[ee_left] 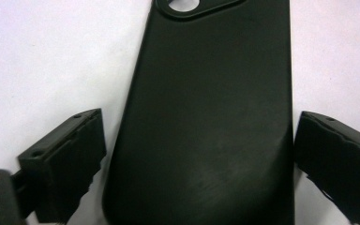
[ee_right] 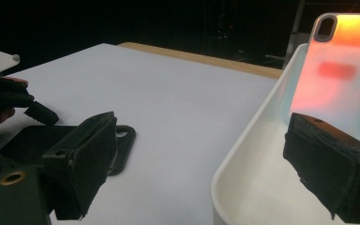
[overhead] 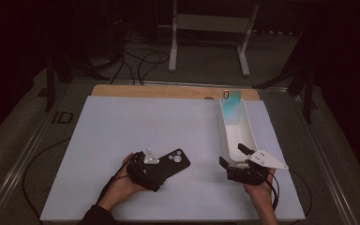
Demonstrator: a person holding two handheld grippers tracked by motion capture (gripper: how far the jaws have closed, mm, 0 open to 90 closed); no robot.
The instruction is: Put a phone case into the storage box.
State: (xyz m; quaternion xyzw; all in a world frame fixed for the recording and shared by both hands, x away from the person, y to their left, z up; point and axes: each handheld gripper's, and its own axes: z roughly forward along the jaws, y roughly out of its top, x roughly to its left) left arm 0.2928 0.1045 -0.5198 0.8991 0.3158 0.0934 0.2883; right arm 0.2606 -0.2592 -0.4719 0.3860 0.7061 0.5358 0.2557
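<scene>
Jaws of the left gripper [overhead: 155, 165] stood apart on either side of a flat black phone case with a camera cut-out [ee_left: 206, 117]; in the left gripper view the case lay on the white table sheet [overhead: 136, 122] between the two black jaws, its lower end nearest the camera and its cut-out end pointing away ahead of the gripper; a narrow strip of white showed between the case and the jaw on one side, while on the other side the case edge ran close to the jaw, and contact there could not be told; in the high view the case reached out beyond the gripper toward the middle of the sheet.

Jaws of the right gripper [overhead: 234, 157] were likewise wide apart and held nothing; one jaw hung over the sheet outside the near end of a long white plastic tray [ee_right: 243, 159], the other over the tray's inside, so the tray's rim passed between them; ahead of that gripper, at the tray's far end, a translucent iridescent phone case [ee_right: 342, 70] leaned upright against the tray wall; off to the side of the right gripper, the left gripper and the black case lay well apart from the tray.
</scene>
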